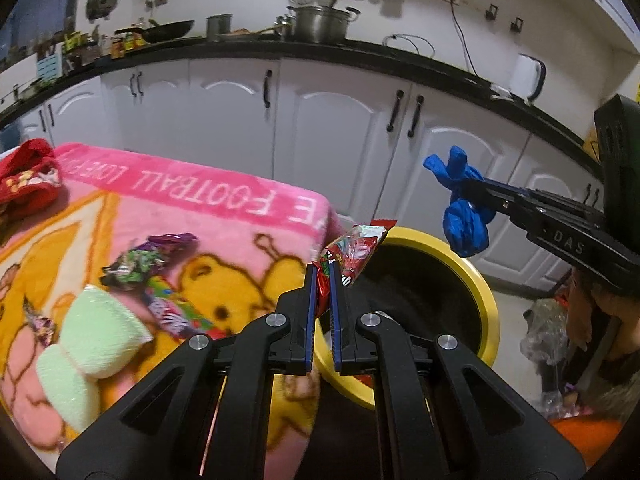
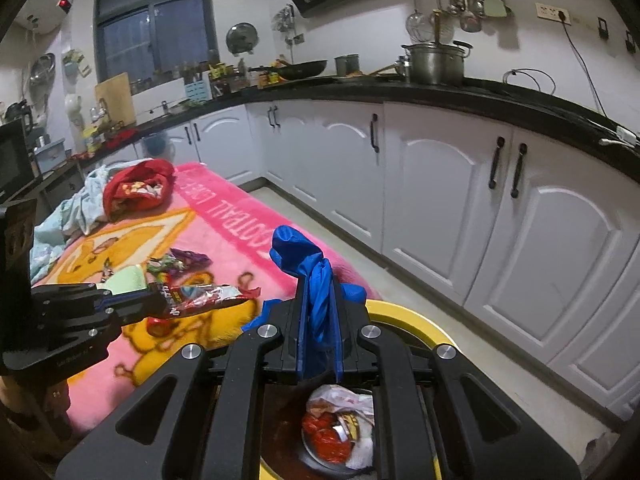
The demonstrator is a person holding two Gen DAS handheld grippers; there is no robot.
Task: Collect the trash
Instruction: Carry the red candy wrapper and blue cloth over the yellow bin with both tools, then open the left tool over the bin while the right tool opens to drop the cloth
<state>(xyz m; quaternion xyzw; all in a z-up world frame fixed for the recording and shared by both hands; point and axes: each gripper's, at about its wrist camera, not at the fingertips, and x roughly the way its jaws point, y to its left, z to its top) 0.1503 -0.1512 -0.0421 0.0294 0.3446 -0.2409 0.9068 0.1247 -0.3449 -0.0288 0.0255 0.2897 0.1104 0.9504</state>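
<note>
My yellow-rimmed bin (image 1: 486, 300) gapes open just off the pink blanket's (image 1: 208, 200) corner, air above it free. White cabinets (image 1: 332, 136) wall the far side. Wrappers (image 1: 140, 264) and green sponges (image 1: 100, 332) clutter the blanket to my left.

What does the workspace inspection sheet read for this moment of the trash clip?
Surface: pink cartoon blanket covers the table.
Job's things: yellow-rimmed bin beside the table, trash inside; red snack wrapper; blue crumpled bag.
Clutter: purple wrappers, green sponges, red cloth.
Grippers: left tongs shut on the wrapper; right tongs shut on the blue bag above the bin.
Cables: black cord hangs from a wall socket.
Surroundings: white cabinets, black counter with pots.
</note>
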